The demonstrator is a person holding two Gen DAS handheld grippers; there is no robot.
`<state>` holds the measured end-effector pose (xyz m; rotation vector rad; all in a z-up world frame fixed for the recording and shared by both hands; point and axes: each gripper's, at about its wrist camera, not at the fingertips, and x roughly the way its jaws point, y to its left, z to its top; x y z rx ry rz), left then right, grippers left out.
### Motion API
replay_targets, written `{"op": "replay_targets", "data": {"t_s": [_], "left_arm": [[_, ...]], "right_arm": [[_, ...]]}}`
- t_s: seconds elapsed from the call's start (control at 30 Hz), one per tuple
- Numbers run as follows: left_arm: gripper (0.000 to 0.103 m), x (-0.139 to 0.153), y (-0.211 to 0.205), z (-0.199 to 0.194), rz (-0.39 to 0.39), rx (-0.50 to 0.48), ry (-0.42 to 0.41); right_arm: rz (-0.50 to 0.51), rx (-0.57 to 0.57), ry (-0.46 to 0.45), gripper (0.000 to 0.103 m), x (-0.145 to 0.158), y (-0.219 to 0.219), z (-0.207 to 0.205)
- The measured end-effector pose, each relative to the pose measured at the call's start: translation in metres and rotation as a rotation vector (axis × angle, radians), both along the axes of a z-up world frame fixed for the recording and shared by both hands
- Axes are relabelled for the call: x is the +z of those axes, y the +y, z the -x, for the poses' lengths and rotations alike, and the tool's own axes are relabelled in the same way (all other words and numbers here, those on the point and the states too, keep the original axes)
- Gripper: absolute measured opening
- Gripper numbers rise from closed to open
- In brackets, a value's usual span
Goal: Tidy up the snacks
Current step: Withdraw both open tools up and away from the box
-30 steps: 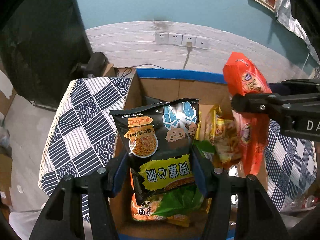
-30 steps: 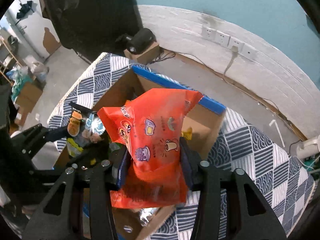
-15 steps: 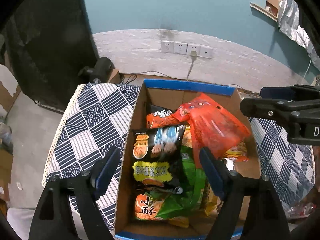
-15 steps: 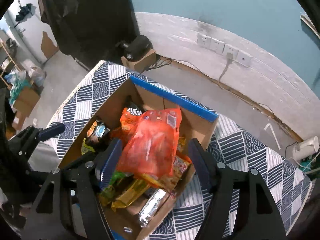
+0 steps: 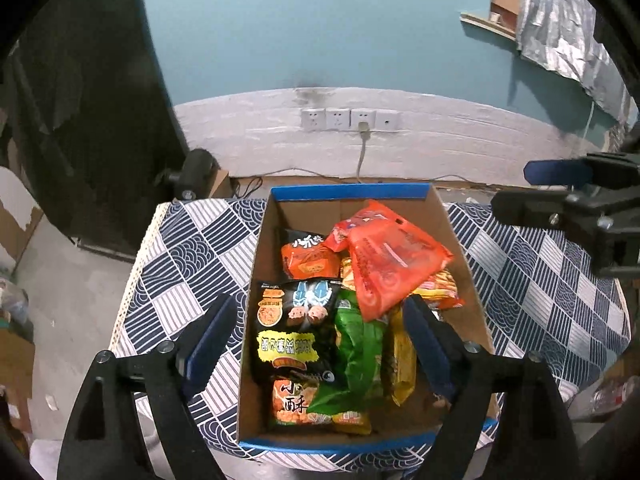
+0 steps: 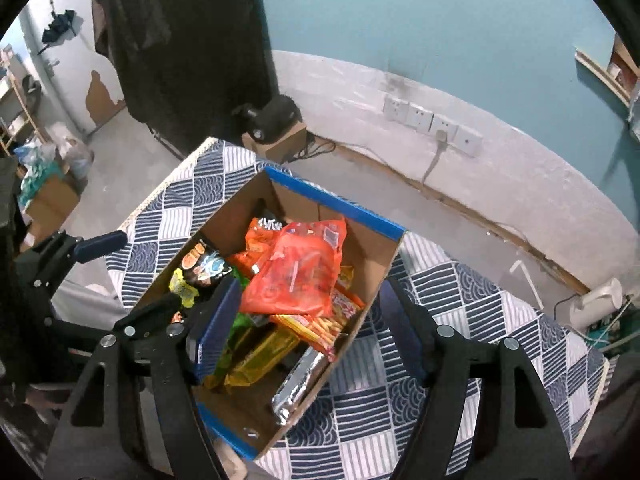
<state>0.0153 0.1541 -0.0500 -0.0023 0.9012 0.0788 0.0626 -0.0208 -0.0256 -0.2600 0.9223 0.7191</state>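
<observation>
An open cardboard box (image 5: 352,192) with blue-taped rims stands on a checked tablecloth and holds several snack bags. A black noodle-snack bag (image 5: 294,328) lies at its left side, and an orange-red bag (image 5: 388,264) rests on top toward the back right. Above the box's near half, my left gripper (image 5: 320,340) has its jaws opening, with nothing between its pads. My right gripper (image 6: 310,328) hovers over the box's right wall (image 6: 372,256), jaws opening and empty, with the orange-red bag (image 6: 300,276) below it. My right gripper (image 5: 540,190) also shows at the right edge of the left wrist view.
In the box also lie a green bag (image 5: 360,344), a small orange bag (image 5: 308,260), a yellow bag (image 5: 400,356) and a silver packet (image 6: 296,384). The blue and white tablecloth (image 5: 192,264) spreads both sides. Wall sockets (image 5: 348,119) sit behind.
Both grippers have let go: the black bag and the orange-red bag dropped into the box. Both grippers spread their jaws and rose away from the box.
</observation>
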Motion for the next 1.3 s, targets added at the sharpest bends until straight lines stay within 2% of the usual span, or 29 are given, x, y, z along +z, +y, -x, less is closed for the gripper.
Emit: {"op": "replay_targets", "data": {"t_s": [0.13,0.8,1.0,1.3], "left_arm": [[0.086,0.010,-0.004,0.010,-0.001,-0.021,-0.029],[0.086,0.056,-0.023,0.038,0.052,-0.075,-0.148],[0.092,0.063,-0.031,0.043,0.043,-0.076,-0.173],[0.092,0.065,-0.042,0.042,0.014,-0.079,-0.179]], "right_arm": [[-0.019,-0.007,-0.026,0.078,0.008,-0.014,0.009],[-0.038,-0.051,-0.094,0.078,0.016,-0.077,0.047],[-0.053,-0.062,-0.092,0.078,0.016,-0.090,0.051],[-0.058,-0.076,-0.103,0.078,0.017,-0.104,0.052]]}}
